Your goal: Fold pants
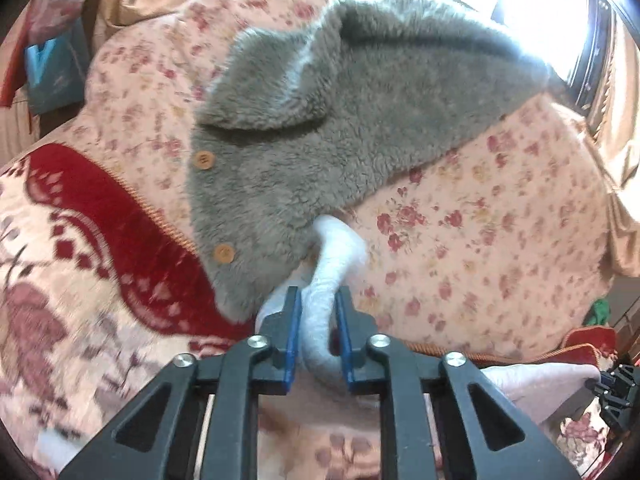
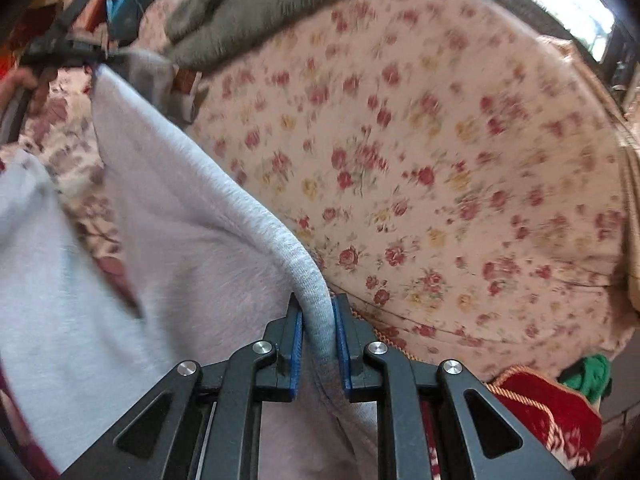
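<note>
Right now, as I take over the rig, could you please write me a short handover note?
Left tool: shut on the light grey pants, near the grey fleece jacket.
Right tool: shut on the pants' rolled edge.
The pants hang stretched between both tools over the floral bedspread.
Done: both edges gripped and lifted.
Left: no fold is visible yet; lay them flat, then fold.

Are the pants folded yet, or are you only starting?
Only starting. Done: both grippers have caught the light grey pants; the left gripper and right gripper are each shut on a rolled edge. In hand: the cloth hangs stretched between them above the flowery blanket. Left: no neat fold shows yet. The fuzzy grey jacket lies untouched.
</note>
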Demonstrator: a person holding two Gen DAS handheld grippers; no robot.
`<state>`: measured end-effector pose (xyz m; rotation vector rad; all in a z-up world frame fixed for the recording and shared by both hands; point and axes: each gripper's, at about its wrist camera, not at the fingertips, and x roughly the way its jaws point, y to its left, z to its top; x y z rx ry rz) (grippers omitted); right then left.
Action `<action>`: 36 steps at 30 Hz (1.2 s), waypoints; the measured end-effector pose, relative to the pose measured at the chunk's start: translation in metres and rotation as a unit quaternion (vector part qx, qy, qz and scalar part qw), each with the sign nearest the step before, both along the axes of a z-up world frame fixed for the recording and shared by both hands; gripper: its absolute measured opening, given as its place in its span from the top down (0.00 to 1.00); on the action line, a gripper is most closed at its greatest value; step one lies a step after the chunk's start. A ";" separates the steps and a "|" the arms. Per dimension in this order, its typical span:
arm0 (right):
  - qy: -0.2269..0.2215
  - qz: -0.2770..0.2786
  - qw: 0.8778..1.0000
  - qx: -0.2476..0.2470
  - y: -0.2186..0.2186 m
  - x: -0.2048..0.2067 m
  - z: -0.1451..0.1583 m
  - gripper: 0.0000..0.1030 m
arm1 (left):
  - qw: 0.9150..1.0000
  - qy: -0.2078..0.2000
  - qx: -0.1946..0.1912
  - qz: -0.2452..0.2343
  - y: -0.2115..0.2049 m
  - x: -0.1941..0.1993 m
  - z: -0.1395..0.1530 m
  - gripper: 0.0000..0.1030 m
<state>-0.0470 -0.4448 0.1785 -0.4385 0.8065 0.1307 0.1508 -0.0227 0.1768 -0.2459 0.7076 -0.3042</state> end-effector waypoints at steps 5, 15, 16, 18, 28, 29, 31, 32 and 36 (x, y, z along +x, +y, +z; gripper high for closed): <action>-0.009 0.031 0.999 0.003 0.032 -0.070 0.023 0.86 | 0.999 -0.014 -0.038 0.004 0.043 -0.071 -0.002 0.99; 0.073 0.078 0.994 0.039 0.089 -0.182 -0.037 0.86 | 0.999 0.027 -0.021 -0.011 0.071 -0.170 -0.065 0.58; 0.079 0.069 0.993 0.049 0.085 -0.182 -0.044 0.86 | 0.999 0.030 -0.031 -0.006 0.075 -0.175 -0.071 0.29; 0.083 0.049 0.993 0.070 0.076 -0.180 -0.054 0.86 | 0.998 0.041 -0.054 0.001 0.079 -0.182 -0.083 0.21; 0.076 0.024 0.991 0.106 0.066 -0.175 -0.052 0.86 | 0.987 0.145 -0.058 0.041 0.067 -0.163 -0.142 0.21; 0.076 0.024 0.991 0.107 0.066 -0.175 -0.052 0.86 | 0.985 0.153 -0.066 0.048 0.064 -0.157 -0.149 0.21; 0.075 0.021 0.991 0.111 0.066 -0.174 -0.053 0.86 | 0.984 0.153 -0.077 0.052 0.061 -0.149 -0.154 0.21; 0.074 0.020 0.991 0.113 0.066 -0.174 -0.054 0.86 | 0.984 0.149 -0.083 0.058 0.058 -0.144 -0.157 0.24; 0.075 0.012 0.990 0.121 0.064 -0.173 -0.057 0.86 | 0.982 0.146 -0.090 0.081 0.058 -0.130 -0.159 0.83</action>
